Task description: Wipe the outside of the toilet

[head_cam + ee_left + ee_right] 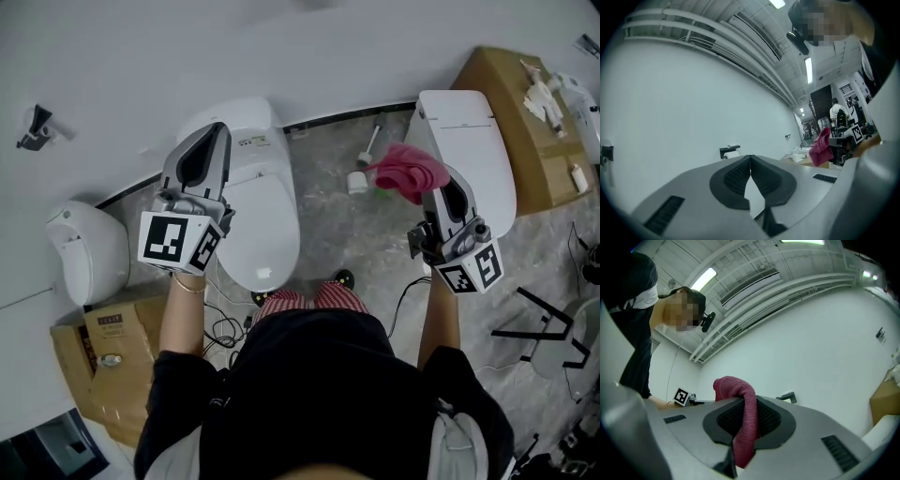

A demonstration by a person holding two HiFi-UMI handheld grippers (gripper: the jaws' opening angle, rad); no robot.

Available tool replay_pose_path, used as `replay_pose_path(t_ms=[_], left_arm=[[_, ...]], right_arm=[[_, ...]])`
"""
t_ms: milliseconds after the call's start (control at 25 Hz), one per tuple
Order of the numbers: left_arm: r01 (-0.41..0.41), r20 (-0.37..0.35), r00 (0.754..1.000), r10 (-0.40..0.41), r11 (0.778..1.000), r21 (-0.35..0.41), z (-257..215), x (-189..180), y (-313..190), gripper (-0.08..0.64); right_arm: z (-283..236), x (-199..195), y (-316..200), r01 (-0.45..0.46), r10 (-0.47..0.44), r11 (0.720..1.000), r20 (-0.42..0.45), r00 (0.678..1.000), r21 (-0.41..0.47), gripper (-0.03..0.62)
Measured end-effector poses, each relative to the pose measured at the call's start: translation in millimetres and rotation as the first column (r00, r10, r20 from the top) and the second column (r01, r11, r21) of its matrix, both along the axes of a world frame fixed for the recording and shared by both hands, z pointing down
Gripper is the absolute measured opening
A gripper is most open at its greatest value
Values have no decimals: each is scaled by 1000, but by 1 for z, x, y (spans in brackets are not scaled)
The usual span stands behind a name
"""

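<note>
Right gripper (439, 187) is holding the pink cloth (410, 172) up in the air, jaws pinching tight on it. Left gripper (216, 133) is hovering above the toilet (267, 220), jaws pressing together on nothing. Looks like wiping isn't happening yet. I'm guessing the cloth needs bringing down onto the toilet's outer shell.

- Grey moulded left gripper (214, 131) and right gripper (441, 187), with black ribbed fingers (733, 180).
- White marker cube (178, 241) with black squares on each.
- Black top (309, 394), red-and-white striped garment (309, 300), thin bracelet (187, 288).
</note>
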State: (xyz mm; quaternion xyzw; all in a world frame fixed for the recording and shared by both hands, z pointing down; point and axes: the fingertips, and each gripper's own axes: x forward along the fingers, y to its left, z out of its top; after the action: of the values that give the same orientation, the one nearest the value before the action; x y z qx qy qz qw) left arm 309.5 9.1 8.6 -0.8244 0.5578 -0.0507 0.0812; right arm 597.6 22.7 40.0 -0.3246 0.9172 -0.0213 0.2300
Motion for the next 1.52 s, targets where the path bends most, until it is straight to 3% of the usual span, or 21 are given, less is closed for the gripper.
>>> replay_pose_path(t_ms=[160,360,720,1000,1280,1520], left_arm=[[29,-37,999,-30,999,-28,3,14,-4,9],[51,-8,999,-51,999,-16,-2,15,0,9],[112,-33,993,-111,994,0,14,-19,-10,9],[106,-71,992,-103,993,41,18,-35,-54,9],[72,-81,994,-74,997,-20,46,-35,-113,9],[94,-111,988,-103,992,-83,80,-58,-142,9]], right_arm=[[9,25,-14,6,-5,999,31,999,-32,55],[16,19,-19,37,-36,999,26,999,-33,55],[35,-11,-55,-15,6,996,-91,996,-91,55],[24,-33,-87,2,-11,999,-162,987,-54,55],[43,-61,-138,42,-64,993,-203,977,-111,55],[74,-110,-171,110,-146,975,-184,972,-192,55]])
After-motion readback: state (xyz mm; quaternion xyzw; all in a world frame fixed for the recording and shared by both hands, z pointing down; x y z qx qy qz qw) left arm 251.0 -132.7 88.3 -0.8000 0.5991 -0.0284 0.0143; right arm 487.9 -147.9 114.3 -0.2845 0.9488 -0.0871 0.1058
